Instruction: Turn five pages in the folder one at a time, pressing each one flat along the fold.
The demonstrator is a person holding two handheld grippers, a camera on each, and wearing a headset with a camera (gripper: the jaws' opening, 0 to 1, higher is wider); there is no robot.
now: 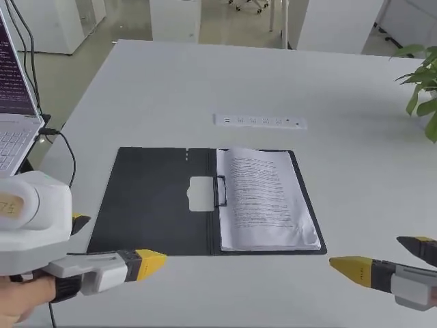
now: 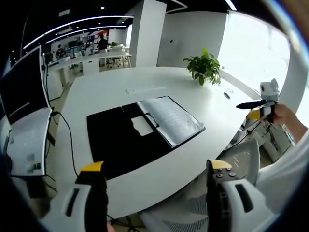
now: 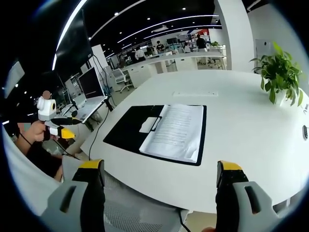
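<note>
1. While both grippers hang just off the near edge of the table (image 1: 205,75), nothing is touched; the step is judged to be the approach to the first page turn.
2. The black folder (image 1: 147,205) lies open and flat at mid-table. The stack of printed pages (image 1: 266,198) sits on its right half, and no sheet is seen on the left cover, so none of the five turns is counted as done.
3. The left gripper (image 2: 155,166) is seen with jaws spread wide and nothing between them; it is at the near left, apart from the folder.
4. The right gripper (image 3: 160,165) is likewise spread wide and empty, at the near right and well apart from the pages.
5. Next move, as judged: one jaw tip is to be brought to the free right edge of the top sheet, a single sheet is to be separated and carried left over the clip (image 1: 220,191), then pressed flat along the fold. Picking up two sheets at once is the likely fault.
6. View differences:
   - The head view gives the print lines, a white patch (image 1: 201,193) on the left cover, the power strip (image 1: 259,121) beyond the folder and a laptop (image 1: 13,130) at far left.
   - Jaw gaps are read from the gripper views.
   - A potted plant (image 3: 280,77) is shown whole in the right gripper view.
</note>
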